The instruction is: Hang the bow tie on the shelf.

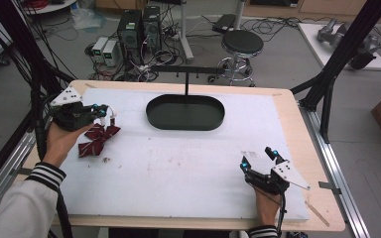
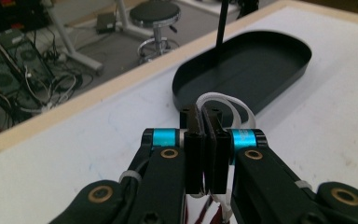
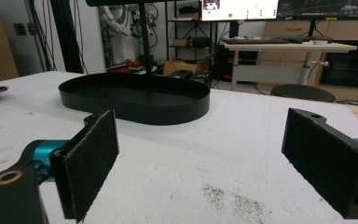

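Left tongs (image 1: pixel 104 111) pinching the white strap (image 2: pixel 223 105) of the maroon bow tie (image 1: pixel 97 139); bow lies just below them on the table (image 1: pixel 188 163), likely for lifting toward the black tray (image 1: pixel 185 112) ahead. Right tongs (image 1: pixel 261 157) spread wide, idle, well apart.

Stool (image 1: pixel 242 43), computer towers (image 1: pixel 138 27), cables.

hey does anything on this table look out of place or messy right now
Mostly tidy. The maroon bow tie lies crumpled on the white mat, its white strap pinched in the left gripper. Dark specks dirty the mat near the open right gripper. The black tray sits flat, undamaged.
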Demonstrator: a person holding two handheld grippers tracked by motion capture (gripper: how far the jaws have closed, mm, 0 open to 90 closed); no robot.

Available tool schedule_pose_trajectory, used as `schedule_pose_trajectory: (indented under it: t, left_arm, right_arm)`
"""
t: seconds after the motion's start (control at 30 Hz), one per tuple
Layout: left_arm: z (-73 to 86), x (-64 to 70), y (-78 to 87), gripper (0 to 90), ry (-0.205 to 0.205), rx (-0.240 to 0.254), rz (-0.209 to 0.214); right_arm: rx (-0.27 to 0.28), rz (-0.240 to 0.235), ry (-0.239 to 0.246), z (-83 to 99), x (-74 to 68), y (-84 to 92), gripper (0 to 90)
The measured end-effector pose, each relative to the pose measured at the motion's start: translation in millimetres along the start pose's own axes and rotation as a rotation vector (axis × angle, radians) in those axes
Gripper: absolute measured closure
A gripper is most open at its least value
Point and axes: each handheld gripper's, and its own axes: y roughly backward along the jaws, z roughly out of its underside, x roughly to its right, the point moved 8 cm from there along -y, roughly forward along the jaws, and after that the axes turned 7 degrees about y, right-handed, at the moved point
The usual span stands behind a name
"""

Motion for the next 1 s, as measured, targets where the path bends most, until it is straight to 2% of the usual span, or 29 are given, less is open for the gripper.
schedule_pose_trajectory:
  t: [0.2,0.23,0.27,0.37,0.4,0.57,0.73,1.0]
  left_arm:
    - [-29.4,12.8,-6.3,87.5,-0.024,0.055,0.035]
    - [-38.5,17.4,-8.9,87.5,-0.032,0.067,0.042]
    - [-38.5,17.4,-8.9,87.5,-0.032,0.067,0.042]
    - [-55.7,25.9,-15.1,87.5,-0.050,0.089,0.056]
    - [-55.7,25.9,-15.1,87.5,-0.050,0.089,0.056]
    - [-75.6,34.4,-24.7,87.6,-0.067,0.117,0.061]
    - [-90.9,39.6,-35.2,87.6,-0.061,0.150,0.071]
    - [-111.2,42.5,-58.1,87.6,-0.072,0.158,0.077]
  right_arm:
    - [0.001,-0.001,-0.002,0.0,0.0,0.0,9.9]
    - [0.001,-0.002,-0.003,0.0,0.0,0.0,9.9]
    - [0.001,-0.002,-0.003,0.0,0.0,0.0,9.9]
    - [0.001,-0.002,-0.002,0.0,0.0,0.0,9.9]
    - [0.001,-0.002,-0.002,0.0,0.0,0.0,9.9]
    - [0.001,-0.003,-0.002,0.0,0.0,0.0,9.9]
    - [0.003,-0.004,-0.006,0.0,-0.2,0.4,9.9]
    - [0.006,-0.006,-0.001,-0.2,-0.3,0.5,9.9]
